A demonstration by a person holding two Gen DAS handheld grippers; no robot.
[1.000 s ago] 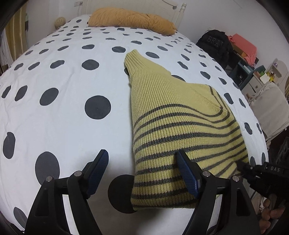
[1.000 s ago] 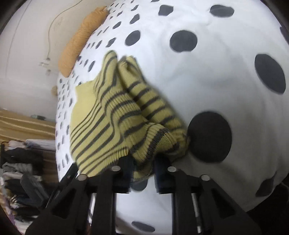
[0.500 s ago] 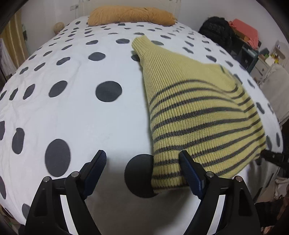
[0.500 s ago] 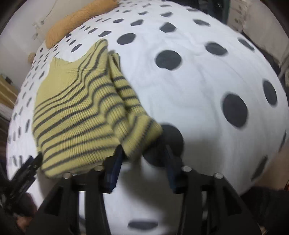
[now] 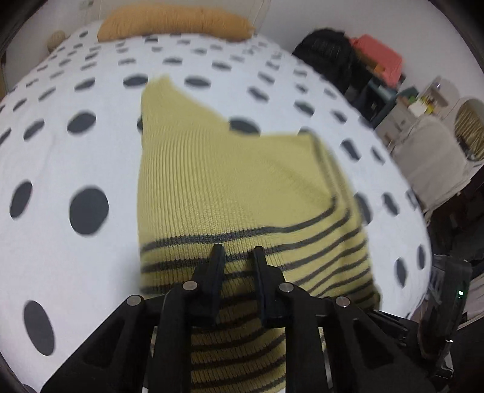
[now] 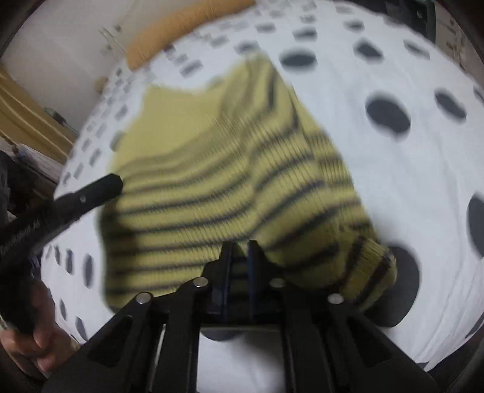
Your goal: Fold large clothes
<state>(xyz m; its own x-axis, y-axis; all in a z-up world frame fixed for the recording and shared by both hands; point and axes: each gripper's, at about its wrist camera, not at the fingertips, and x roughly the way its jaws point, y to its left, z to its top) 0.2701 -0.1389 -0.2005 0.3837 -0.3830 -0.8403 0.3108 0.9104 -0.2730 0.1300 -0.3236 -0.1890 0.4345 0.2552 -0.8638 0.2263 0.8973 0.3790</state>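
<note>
The sweater (image 5: 230,187) is mustard yellow, ribbed, with dark grey stripes across its lower part. Under it the bed cover (image 5: 75,151) is white with black dots; beyond the sweater lies an orange-brown pillow (image 5: 175,22).

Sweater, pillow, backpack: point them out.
sweater (image 5: 230,181): left wrist view, plain yellow upper part.
pillow (image 5: 175,22): left wrist view, middle of the orange pillow.
backpack (image 5: 326,54): left wrist view, black front face.
</note>
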